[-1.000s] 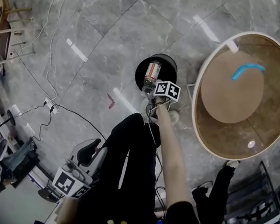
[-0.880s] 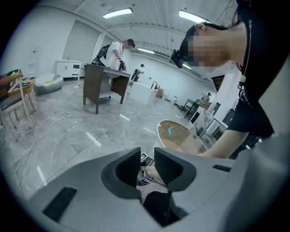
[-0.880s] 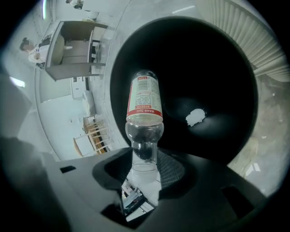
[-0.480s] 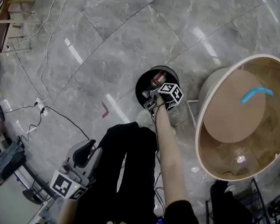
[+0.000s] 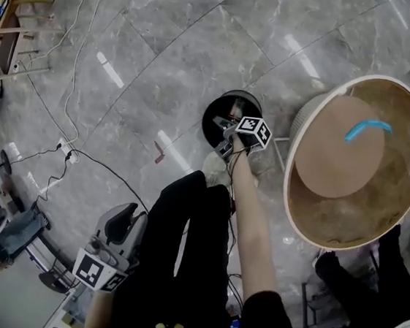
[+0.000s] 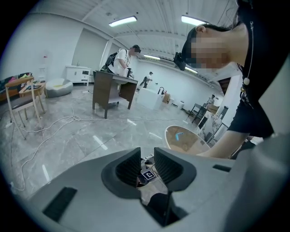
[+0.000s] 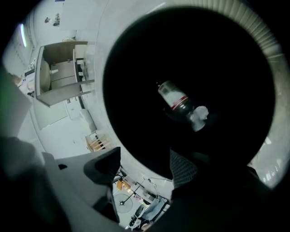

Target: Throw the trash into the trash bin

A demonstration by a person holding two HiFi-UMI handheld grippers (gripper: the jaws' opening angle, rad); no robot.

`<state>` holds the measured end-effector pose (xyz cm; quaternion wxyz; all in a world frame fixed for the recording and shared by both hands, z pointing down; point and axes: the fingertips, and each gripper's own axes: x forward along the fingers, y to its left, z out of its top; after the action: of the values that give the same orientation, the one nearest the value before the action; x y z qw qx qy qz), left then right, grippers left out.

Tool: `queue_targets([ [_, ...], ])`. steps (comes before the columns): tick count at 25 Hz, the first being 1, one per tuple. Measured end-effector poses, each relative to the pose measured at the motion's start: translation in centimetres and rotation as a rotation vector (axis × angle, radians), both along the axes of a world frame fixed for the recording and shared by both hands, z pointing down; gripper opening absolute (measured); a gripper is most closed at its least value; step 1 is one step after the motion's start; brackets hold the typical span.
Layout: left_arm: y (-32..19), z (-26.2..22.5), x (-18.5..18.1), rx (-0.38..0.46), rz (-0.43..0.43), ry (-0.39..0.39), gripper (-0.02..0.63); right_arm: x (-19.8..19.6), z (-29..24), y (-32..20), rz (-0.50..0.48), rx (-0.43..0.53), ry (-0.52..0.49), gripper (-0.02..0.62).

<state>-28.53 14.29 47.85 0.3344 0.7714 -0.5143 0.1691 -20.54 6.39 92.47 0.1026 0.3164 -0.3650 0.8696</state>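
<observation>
One plastic bottle (image 7: 177,103) is down inside the black trash bin (image 7: 260,31). It looks light, thin and slippery; I'd grab its middle. Its long side lies slanted across the bin. My right gripper (image 7: 146,161) has just been opening, nothing between its jaws. My left gripper (image 6: 147,164) is loose and empty.

Grey moulded plastic shells on left gripper (image 6: 147,164) and right gripper (image 7: 145,168). Dark ribbed pads (image 6: 128,166) on inner jaw faces. Black-and-white square-marker cube (image 5: 253,131) atop right gripper, matching one on the left. Behind right gripper: bare forearm, then black short sleeve (image 5: 265,317). Black trousers (image 5: 179,260) between the two grippers.
</observation>
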Motion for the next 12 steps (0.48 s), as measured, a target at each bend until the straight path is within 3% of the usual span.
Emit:
queue_targets([
  [2,-0.2,-1.9,0.5,-0.012,0.002,0.011,0.095,0.1,-3.0,-0.2,-0.030,0.055,-0.009,0.338],
  [5,-0.8,-5.2,2.3,-0.021,0.037,0.044,0.095,1.2,-8.3,-0.7,-0.177,0.209,0.051,0.307],
  [8,-1.6,-7.9,3.6,-0.028,0.057,0.079,0.095,2.7,-13.6,-2.1,-0.326,0.393,0.161,0.290],
  [12,-2.5,-10.6,4.7,-0.023,0.085,0.104,0.095,6.1,-19.8,-4.4,-0.445,0.611,0.378,0.275],
])
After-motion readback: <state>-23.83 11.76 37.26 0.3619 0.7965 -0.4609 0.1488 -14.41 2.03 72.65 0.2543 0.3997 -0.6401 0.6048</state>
